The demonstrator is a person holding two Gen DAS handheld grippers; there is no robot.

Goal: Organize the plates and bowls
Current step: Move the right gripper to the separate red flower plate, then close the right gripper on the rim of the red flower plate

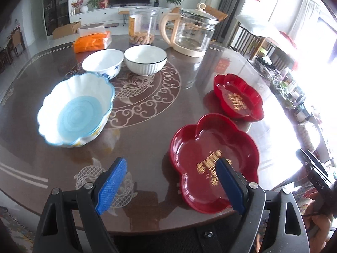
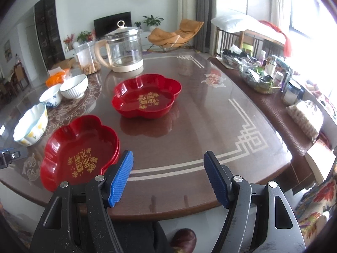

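Observation:
On the brown table, a red flower-shaped plate [image 1: 212, 164] lies near the front edge; in the right wrist view [image 2: 80, 149] it looks like two stacked plates. A second red plate [image 1: 238, 97] [image 2: 147, 99] lies further back. A scalloped blue-and-white bowl [image 1: 75, 107] [image 2: 31, 124] stands at the left. A white bowl with blue flowers [image 1: 103, 63] [image 2: 51, 98] and a ribbed white bowl [image 1: 145, 60] [image 2: 73, 86] stand behind it. My left gripper [image 1: 170, 168] is open and empty above the front edge, beside the near plate. My right gripper [image 2: 168, 158] is open and empty, right of the near plate.
A glass kettle [image 1: 189, 33] [image 2: 122, 48], a clear jar of snacks [image 1: 143, 26] [image 2: 88, 58] and an orange tissue pack [image 1: 92, 41] stand at the back of the table [image 1: 147, 116]. A cluttered side shelf with baskets [image 2: 259, 76] runs along the right.

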